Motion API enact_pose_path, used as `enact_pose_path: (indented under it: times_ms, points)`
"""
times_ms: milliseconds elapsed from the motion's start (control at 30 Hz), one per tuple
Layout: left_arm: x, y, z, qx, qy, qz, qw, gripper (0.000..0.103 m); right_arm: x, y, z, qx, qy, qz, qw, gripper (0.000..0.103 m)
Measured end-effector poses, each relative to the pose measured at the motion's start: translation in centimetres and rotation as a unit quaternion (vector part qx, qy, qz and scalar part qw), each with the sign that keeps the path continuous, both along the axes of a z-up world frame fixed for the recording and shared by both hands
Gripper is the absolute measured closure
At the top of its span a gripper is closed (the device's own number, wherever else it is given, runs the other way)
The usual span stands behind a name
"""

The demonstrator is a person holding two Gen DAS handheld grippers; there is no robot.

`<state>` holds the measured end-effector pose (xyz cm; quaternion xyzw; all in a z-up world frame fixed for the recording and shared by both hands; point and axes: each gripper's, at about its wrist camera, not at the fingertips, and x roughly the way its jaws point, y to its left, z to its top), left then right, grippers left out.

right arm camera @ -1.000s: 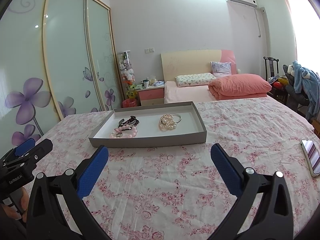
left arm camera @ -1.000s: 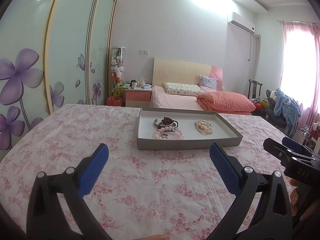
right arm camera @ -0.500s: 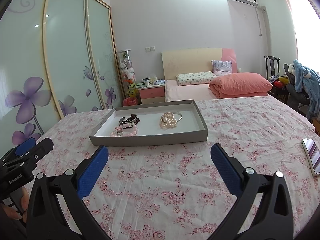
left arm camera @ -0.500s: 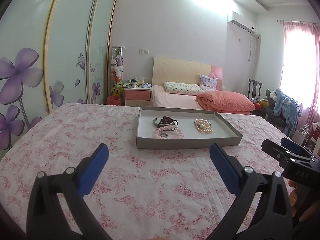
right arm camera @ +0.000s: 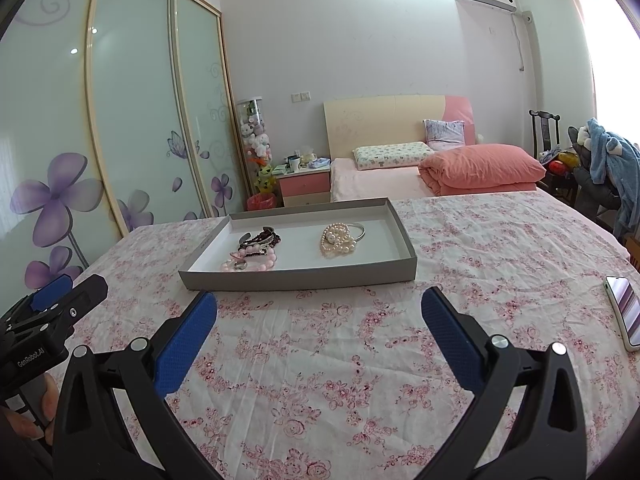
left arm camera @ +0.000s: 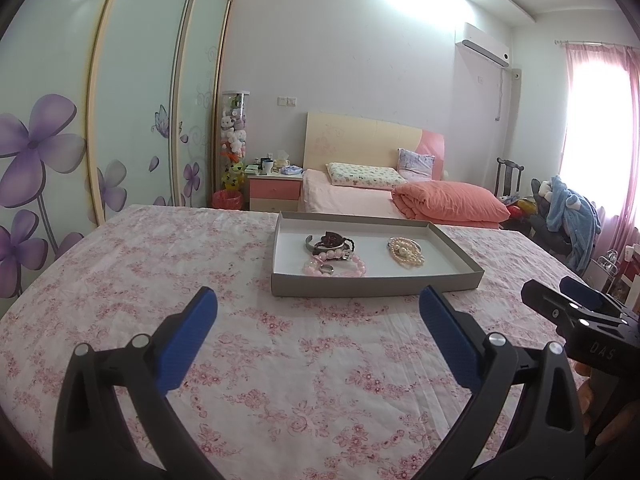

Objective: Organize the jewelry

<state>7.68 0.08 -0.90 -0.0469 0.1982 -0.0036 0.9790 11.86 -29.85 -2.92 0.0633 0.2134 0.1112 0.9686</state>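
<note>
Floral pink bedspread (left arm camera: 248, 264) fills the foreground of both wrist views; wardrobe doors with purple flowers stand off to the left.

Left gripper (left arm camera: 318, 316): blue pads spread wide, nothing between them. Ahead of its fingers, a little right of their midline, sits the grey cardboard tray (left arm camera: 376, 286), long axis running across the fingers' line of reach.

Tray contents, left to right:
- tangled cluster: dark bead bracelets (left arm camera: 334, 240) with a metal cuff, and touching them on the near side a pink bead bracelet (left arm camera: 344, 266) with a silver ring (left arm camera: 326, 268) lying on it.
- pearl strand (left arm camera: 406, 254) heaped with a thin silver bangle, apart from the cluster, bare tray floor between.

Right gripper (right arm camera: 320, 314): pads likewise spread, empty. Tray lies ahead and slightly left of its midline; the pearls are almost dead ahead, the dark cluster further left. A phone (right arm camera: 624, 310) lies on the spread right of the right finger.

Judgement: all visible jewelry is already inside the tray in two groups. That fits both a sort completed and a jumble awaiting separation; the frames do not settle which. The left gripper lines up better with the cluster, the right with the pearls.
</note>
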Motion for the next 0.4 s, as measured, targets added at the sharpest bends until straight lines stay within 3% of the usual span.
enact_pose_path:
  times_ms: [400]
  points:
    - [0.02,0.0,-0.12,-0.004,0.002,0.001,1.0,0.004,-0.02,0.03,0.02,0.0,0.0,0.0,1.0,0.002]
